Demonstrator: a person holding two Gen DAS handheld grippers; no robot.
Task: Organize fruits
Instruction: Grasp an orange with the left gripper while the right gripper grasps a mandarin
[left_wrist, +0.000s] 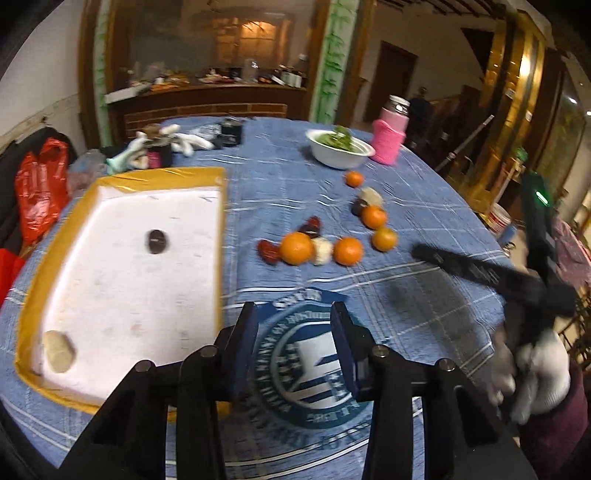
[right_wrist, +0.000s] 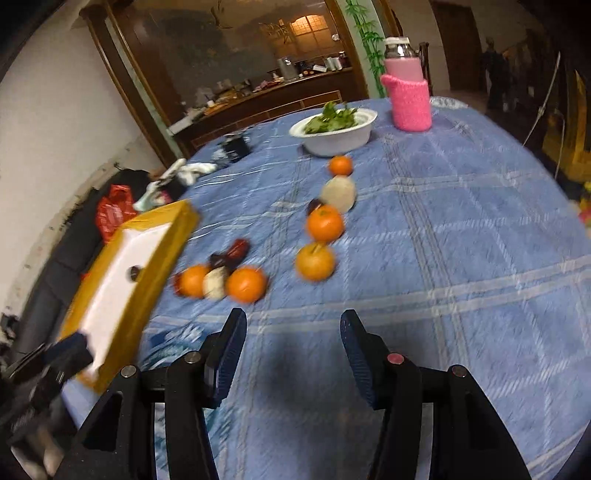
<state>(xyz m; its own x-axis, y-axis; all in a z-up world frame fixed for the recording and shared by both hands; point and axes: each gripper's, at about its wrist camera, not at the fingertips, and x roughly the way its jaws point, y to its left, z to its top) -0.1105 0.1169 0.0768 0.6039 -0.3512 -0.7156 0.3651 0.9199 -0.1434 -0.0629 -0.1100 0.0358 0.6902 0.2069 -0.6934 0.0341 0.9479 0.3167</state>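
A white tray with a yellow rim (left_wrist: 122, 181) (right_wrist: 155, 229) lies on the blue cloth at the left. In it are a dark fruit (left_wrist: 157, 242) and a pale round one (left_wrist: 59, 350). Several oranges (left_wrist: 295, 248) (right_wrist: 246, 284), pale fruits (left_wrist: 322, 251) (right_wrist: 338, 194) and dark red fruits (left_wrist: 269, 251) (right_wrist: 236, 249) lie loose on the cloth to the right of the tray. My left gripper (left_wrist: 293, 314) is open and empty above the cloth near the tray's front right corner. My right gripper (right_wrist: 293, 325) is open and empty, short of the oranges; it also shows in the left wrist view (left_wrist: 421, 251).
A white bowl of greens (left_wrist: 340, 147) (right_wrist: 334, 131) and a bottle in a pink sleeve (left_wrist: 389, 136) (right_wrist: 408, 92) stand at the far side. Toys and a dark box (left_wrist: 231, 134) lie at the far left. A red bag (left_wrist: 40, 184) sits beyond the table's left edge.
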